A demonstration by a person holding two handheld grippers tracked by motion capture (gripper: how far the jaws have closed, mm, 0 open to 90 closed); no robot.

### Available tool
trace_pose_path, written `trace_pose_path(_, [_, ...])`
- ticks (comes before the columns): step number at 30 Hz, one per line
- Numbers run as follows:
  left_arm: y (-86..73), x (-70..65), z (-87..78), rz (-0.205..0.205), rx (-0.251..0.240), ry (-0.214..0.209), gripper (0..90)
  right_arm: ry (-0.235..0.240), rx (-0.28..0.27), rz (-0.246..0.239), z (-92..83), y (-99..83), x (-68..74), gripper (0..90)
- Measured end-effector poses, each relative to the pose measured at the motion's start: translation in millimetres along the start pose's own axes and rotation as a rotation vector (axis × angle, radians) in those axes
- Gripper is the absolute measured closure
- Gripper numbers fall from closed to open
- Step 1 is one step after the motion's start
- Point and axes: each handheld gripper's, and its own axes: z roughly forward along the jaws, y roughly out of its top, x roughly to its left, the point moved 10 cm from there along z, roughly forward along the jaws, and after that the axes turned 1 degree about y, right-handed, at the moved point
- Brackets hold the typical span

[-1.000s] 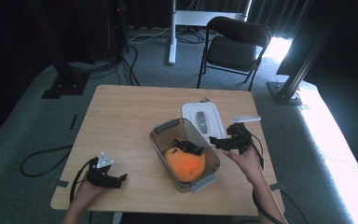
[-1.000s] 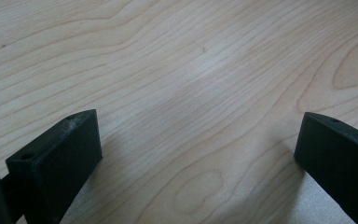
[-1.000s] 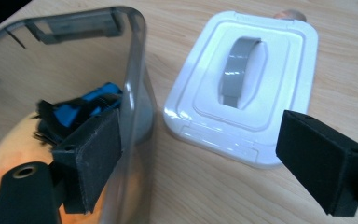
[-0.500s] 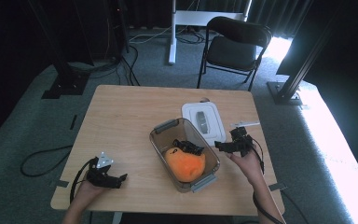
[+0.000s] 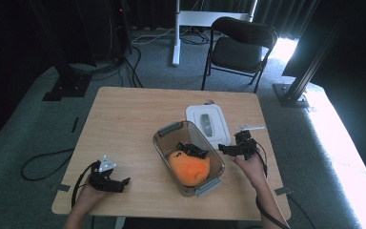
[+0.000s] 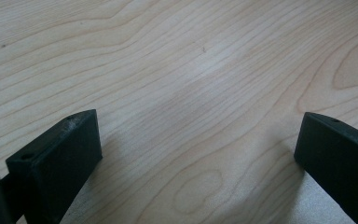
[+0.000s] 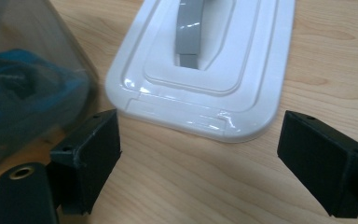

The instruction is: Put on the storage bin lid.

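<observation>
Left gripper [image 5: 124, 182]: you are resting it near the table's [image 5: 124, 124] front-left corner, jaws standing wide over bare wood in the left gripper view [image 6: 198, 154] — nothing between them, well apart from the work.
Right gripper [image 7: 198, 161]: you are holding it wide open and low over the table, empty, its jaws pointing at the near short edge of the lid; in the high view it [image 5: 224, 150] is hovering just beside the bin's right wall.
Bin [image 5: 164, 136]: clear plastic, open-topped, holding an orange soft-looking thing [image 5: 189, 168] and something dark; it is sitting just left of your right gripper.
Lid [image 7: 205, 60]: white, lying flat on the wood just beyond the jaws and beside the bin, grey handle [image 7: 191, 32] on top.
Handling: it is looking light, stiff and glossy — probably slippery, and awkward to pinch while flat.
Hold: you are best placed to take the raised near rim, or the grey handle farther on.
</observation>
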Motion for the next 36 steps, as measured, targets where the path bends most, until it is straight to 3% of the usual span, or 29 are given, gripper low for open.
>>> trace_pose_path(11, [0.1, -0.1, 0.0, -0.001, -0.001, 0.000, 0.9, 0.011, 0.018, -0.001, 18.5, -4.3, 1.2, 13.3])
trace_pose_path(36, [0.0, 0.0, 0.0, 0.000, 0.000, 0.000, 1.0, 0.014, 0.030, -0.005, 53.0, 9.5, 8.1, 13.6])
